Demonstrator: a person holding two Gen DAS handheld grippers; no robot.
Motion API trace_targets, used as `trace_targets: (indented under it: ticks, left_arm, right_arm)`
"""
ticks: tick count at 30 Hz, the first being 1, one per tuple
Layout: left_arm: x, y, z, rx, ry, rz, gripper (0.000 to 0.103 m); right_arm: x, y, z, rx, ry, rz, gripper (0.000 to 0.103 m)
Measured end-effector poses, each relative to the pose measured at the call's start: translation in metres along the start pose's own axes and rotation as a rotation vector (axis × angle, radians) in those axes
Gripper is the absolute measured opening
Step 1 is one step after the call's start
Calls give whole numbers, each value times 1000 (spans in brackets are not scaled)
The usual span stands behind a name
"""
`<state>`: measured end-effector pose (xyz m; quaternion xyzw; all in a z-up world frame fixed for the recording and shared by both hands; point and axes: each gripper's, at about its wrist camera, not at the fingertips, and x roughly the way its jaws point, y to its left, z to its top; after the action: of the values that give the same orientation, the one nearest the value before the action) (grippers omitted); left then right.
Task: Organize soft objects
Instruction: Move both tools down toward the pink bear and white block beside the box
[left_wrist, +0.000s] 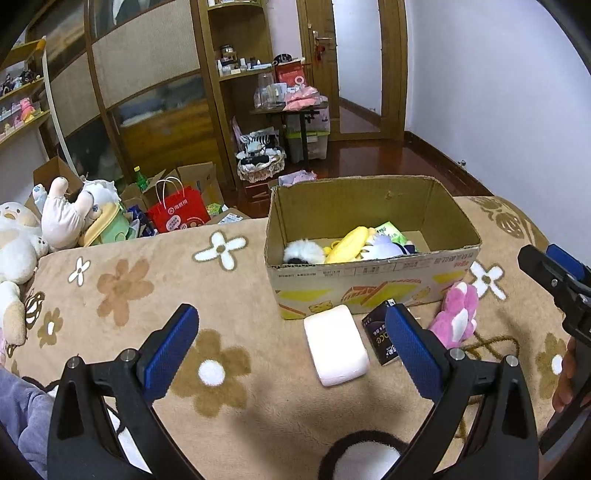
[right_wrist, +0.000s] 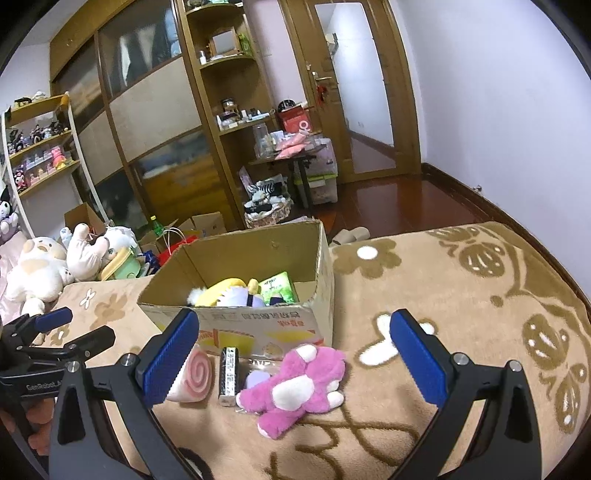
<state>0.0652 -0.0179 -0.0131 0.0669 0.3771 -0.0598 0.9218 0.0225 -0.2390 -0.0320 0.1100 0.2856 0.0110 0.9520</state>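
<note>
While the left tongs are hanging released, the white roll cushion is lying just ahead between their pads, long axis running near-to-far, before the cardboard box. Rightward, the right tongs, also released, are facing the pink plush, with open blanket right.

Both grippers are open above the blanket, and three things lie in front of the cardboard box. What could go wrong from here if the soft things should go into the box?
1. The black packet lies tight between the swirl cushion and the pink plush, so wide-open jaws may catch it too.
2. The cardboard box stands directly behind them; a forward push may shove it.
3. The left gripper and right gripper aim at one small area and could collide.
</note>
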Motion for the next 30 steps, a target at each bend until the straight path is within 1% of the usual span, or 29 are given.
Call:
trace_targets:
  ticks: [5,15,30]
  left_arm:
    - [11,-2,-1,-2,29,-10,100]
    - [41,-5,-3,-16,99,-36,100]
    - [83,-20,-10,13,192,-23,100]
  right_arm:
    - [12,-3,-4,8,13,-20,103]
    - [41,-7,-14,1,74,-49,103]
    - [83,-7,-32,-25,164,-89,103]
